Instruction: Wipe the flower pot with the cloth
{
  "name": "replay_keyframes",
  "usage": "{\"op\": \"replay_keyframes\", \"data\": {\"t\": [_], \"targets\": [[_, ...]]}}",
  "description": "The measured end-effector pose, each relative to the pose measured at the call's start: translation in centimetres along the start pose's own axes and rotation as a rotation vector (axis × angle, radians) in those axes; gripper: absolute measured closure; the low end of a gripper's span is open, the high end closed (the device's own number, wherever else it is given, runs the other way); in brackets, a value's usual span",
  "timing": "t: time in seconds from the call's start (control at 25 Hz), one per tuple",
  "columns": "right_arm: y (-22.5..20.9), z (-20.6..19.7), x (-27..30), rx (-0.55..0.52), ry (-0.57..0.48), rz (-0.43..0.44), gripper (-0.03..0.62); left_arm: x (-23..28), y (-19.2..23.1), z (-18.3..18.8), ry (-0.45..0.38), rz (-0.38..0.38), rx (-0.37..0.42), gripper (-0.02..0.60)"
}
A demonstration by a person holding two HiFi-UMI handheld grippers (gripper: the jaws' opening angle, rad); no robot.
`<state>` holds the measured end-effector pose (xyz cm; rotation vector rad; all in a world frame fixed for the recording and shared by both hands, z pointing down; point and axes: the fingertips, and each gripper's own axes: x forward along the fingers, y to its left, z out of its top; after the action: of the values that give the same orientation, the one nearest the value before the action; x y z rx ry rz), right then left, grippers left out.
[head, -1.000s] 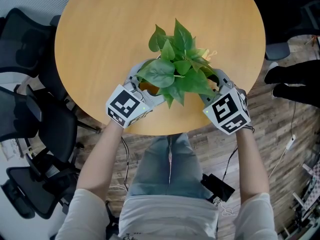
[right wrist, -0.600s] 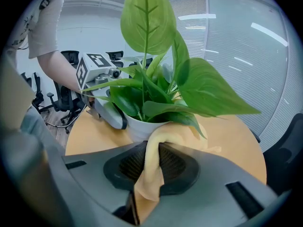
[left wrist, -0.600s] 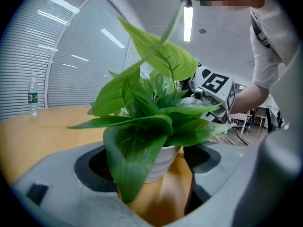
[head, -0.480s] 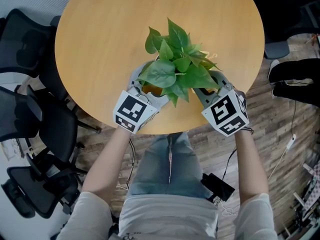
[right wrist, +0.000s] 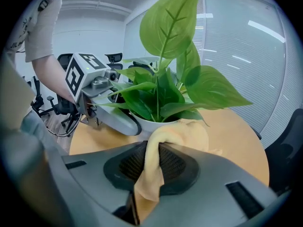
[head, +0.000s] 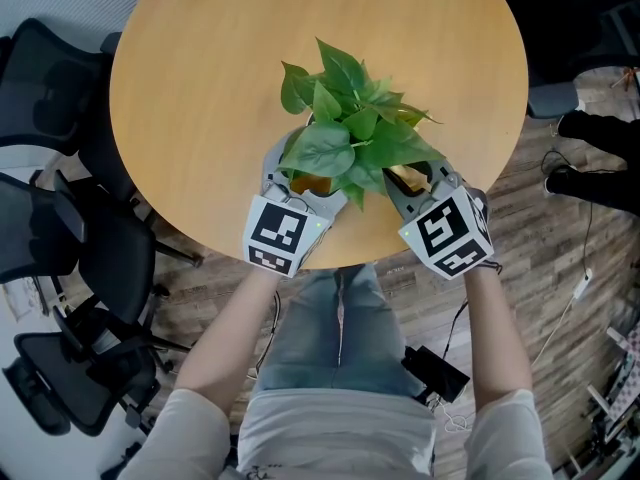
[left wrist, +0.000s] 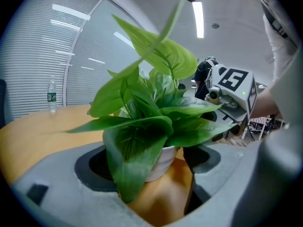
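Observation:
A leafy green plant stands in a white flower pot near the front edge of the round wooden table. My left gripper has its jaws spread wide around the pot, one pad on each side of it. My right gripper is shut on a yellow cloth. The cloth bunches against the pot's right side, just under the leaves. In the head view the leaves hide most of the pot.
Black office chairs crowd the table's left side. A water bottle stands at the table's far edge. A person's dark shoes and cables lie on the wood floor at the right. A black device lies by my legs.
The plant and pot have turned anticlockwise, leaves swinging left. My left gripper has swung round the pot toward the table's front edge. The right gripper has hardly moved.

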<state>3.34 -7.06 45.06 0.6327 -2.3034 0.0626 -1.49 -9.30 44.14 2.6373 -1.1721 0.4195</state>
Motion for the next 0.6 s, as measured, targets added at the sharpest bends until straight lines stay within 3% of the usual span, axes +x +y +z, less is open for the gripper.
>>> {"op": "replay_keyframes", "data": {"t": [0.6], "targets": [[1.00, 0.44, 0.35, -0.003, -0.010, 0.022, 0.534, -0.20, 0.50, -0.33, 0.027, 0.196, -0.081, 0.144]]}}
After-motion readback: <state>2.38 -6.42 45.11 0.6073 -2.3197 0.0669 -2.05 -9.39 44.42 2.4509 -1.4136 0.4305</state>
